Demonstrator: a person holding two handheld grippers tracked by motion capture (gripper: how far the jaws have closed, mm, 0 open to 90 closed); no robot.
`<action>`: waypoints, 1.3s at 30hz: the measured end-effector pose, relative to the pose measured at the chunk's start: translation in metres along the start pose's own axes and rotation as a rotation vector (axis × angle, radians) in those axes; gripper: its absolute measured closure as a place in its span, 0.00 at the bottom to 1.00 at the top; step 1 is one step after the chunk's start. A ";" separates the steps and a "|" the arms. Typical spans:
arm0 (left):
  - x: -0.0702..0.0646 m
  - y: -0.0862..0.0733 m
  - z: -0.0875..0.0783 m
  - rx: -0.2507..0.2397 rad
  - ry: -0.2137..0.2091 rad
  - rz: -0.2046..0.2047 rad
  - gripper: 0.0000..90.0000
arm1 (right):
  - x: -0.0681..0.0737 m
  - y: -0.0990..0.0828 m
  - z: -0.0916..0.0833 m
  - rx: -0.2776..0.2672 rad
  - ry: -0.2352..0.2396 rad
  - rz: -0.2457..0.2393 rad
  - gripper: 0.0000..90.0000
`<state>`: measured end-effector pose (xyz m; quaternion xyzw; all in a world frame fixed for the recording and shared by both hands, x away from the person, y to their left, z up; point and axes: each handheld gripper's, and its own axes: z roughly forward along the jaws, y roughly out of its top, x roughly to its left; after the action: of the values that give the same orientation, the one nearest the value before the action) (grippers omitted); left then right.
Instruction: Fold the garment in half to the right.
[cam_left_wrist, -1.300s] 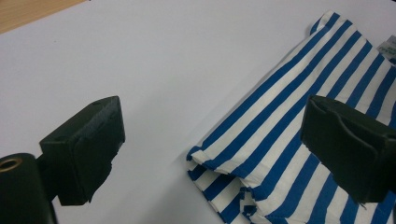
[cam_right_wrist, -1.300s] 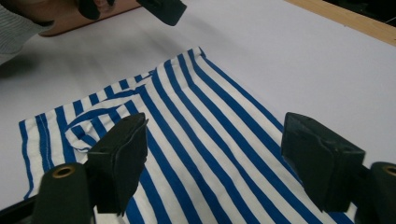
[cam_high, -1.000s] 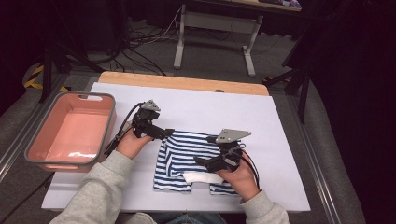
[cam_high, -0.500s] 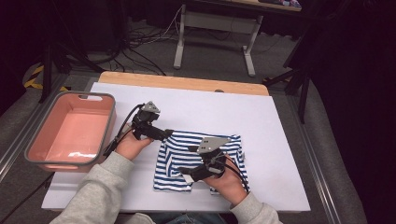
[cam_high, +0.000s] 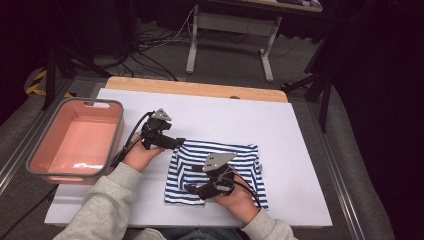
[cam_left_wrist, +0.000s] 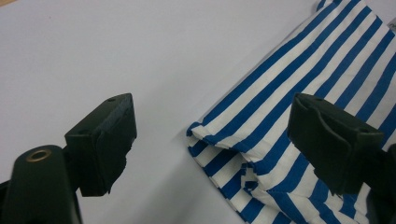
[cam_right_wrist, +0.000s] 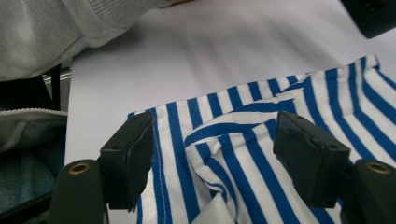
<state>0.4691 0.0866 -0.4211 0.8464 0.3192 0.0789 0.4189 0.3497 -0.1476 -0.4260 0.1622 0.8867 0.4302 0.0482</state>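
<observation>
Leftmost on the white table (cam_high: 300, 130) sits a pink bin (cam_high: 35, 162), bare inside, well apart from the work. Next comes the left gripper (cam_high: 181, 142), held low at the far-left corner of the shirt (cam_high: 240, 155), a blue-and-white striped one lying folded near the middle of the table. Its jaws have just been closing, yet they stand apart: in the left gripper view the folded corner of the shirt (cam_left_wrist: 261, 135) lies between them, with the left pad on bare table and the right pad over the stripes, neither pressing.

Further right, the right gripper (cam_high: 192, 189) lies low over the near-left part of the shirt, pointing left. Its jaws too have just been closing and are not yet together. In the right gripper view a raised ridge of shirt (cam_right_wrist: 219, 140) sits between the pads, which flank it without pinching. A grey sleeve (cam_right_wrist: 56, 32) of the person shows at the far left of that view.

The shirt looks light, soft and limp; it will sag and unfold wherever it is not held, and a single layer may slide off the rest. A firm hold probably needs all the layers at once: the stacked folded corner for the left gripper, the bunched ridge at the near edge for the right. Pinching too shallowly could take the top layer alone and spoil the fold.
</observation>
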 end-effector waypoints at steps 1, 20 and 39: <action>0.000 0.000 0.000 0.000 0.000 0.000 0.19 | 0.000 0.000 0.000 0.000 0.000 0.000 0.33; 0.000 0.000 -0.001 0.000 0.002 0.010 0.22 | 0.015 -0.005 0.024 0.087 0.061 -0.046 0.39; 0.003 -0.003 0.003 0.027 0.010 -0.011 0.25 | 0.020 -0.013 0.035 0.141 0.068 -0.061 0.39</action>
<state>0.4713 0.0874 -0.4261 0.8498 0.3269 0.0766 0.4063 0.3350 -0.1225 -0.4569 0.1234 0.9205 0.3702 0.0195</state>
